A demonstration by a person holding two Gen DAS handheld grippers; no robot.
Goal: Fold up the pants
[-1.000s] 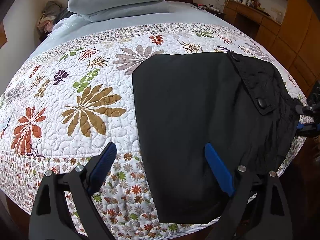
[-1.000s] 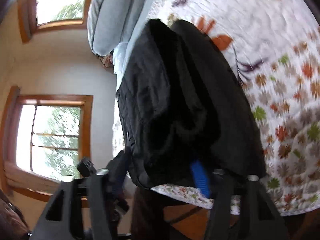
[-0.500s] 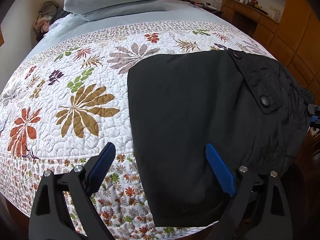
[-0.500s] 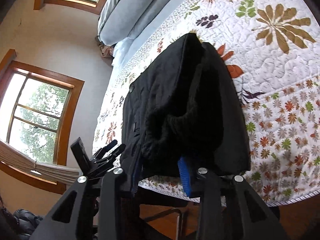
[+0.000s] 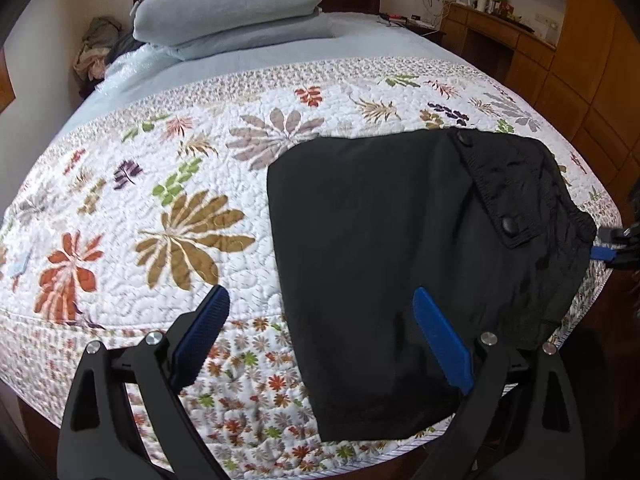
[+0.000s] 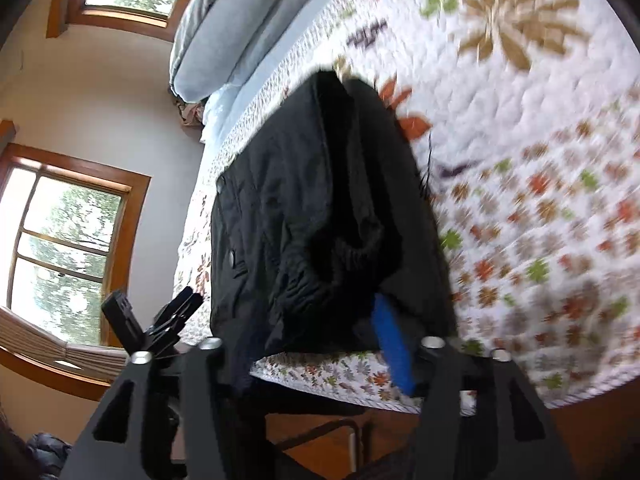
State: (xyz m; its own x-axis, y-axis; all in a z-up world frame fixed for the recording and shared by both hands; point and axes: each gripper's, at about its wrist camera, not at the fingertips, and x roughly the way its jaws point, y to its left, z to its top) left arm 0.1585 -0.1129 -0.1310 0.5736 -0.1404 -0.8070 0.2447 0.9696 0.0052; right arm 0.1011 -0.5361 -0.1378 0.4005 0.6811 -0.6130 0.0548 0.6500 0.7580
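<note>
Left wrist view: your left hand-held gripper [image 5: 320, 334] hovers open over the folded black fabric pants [image 5: 400, 248] on the floral quilted bed [image 5: 160, 208]; your right hand-held gripper [image 6: 320, 340] straddles the waistband, grip uncertain; smooth edges squarely.

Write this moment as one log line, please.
pants: folded on quilt | left gripper: open, fingers over hem | right gripper: open at waistband
</note>
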